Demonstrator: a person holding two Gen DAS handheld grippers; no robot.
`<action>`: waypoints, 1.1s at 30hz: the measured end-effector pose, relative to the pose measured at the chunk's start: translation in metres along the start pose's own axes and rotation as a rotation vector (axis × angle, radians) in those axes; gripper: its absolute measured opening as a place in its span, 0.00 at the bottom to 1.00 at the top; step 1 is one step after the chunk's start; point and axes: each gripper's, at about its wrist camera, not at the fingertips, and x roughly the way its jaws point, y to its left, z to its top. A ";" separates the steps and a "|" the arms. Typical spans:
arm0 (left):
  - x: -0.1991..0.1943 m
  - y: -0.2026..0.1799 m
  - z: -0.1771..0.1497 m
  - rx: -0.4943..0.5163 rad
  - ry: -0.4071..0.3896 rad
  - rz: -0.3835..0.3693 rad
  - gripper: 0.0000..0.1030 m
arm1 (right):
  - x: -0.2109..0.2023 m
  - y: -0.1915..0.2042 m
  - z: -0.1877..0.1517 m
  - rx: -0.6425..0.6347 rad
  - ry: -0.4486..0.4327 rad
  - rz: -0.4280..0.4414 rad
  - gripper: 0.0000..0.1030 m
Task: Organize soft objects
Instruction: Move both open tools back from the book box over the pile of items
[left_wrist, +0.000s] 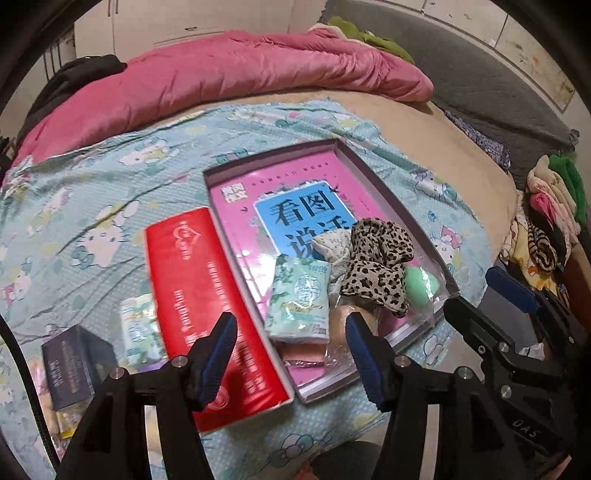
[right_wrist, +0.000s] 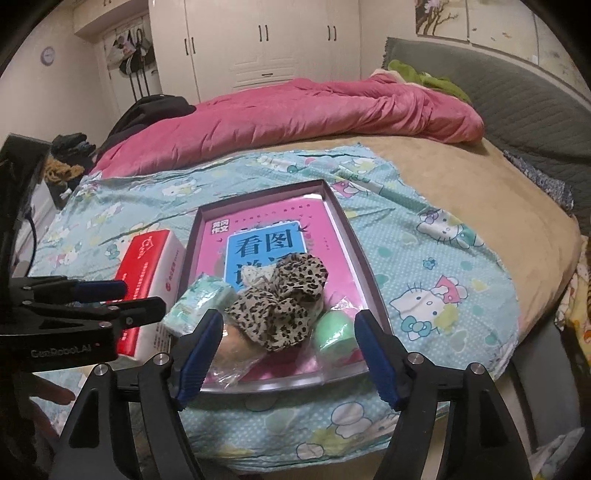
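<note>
The leopard scarf (right_wrist: 280, 306) lies in the shallow box (right_wrist: 369, 273) on the bed (right_wrist: 480, 192), hiding part of the pink book (right_wrist: 258, 229). A green ball (right_wrist: 332, 332) beside it sits in crinkled plastic, hard to make out. The right claw (right_wrist: 288, 354) and left claw (left_wrist: 291, 354) hover above the box, both wide and empty; the tissue pack (left_wrist: 299, 295) lies just ahead of the left one.

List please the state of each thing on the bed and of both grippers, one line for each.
left gripper: open, empty.
right gripper: open, empty.
tray: lidless, on the bedsheet.
pink book: flat in the tray.
leopard scrunchie: crumpled, on the book.
tissue pack: sealed, in the tray.
green sponge: bagged, in the tray.
red box: closed, beside the tray.
second tissue pack: outside the tray.
</note>
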 end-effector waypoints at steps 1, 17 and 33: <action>-0.005 0.002 -0.001 -0.004 -0.007 0.007 0.59 | -0.003 0.002 0.001 -0.006 -0.005 -0.007 0.74; -0.074 0.040 -0.028 -0.055 -0.094 0.067 0.61 | -0.047 0.048 0.019 -0.047 -0.072 -0.042 0.76; -0.127 0.090 -0.056 -0.138 -0.164 0.120 0.61 | -0.072 0.095 0.028 -0.074 -0.120 0.012 0.76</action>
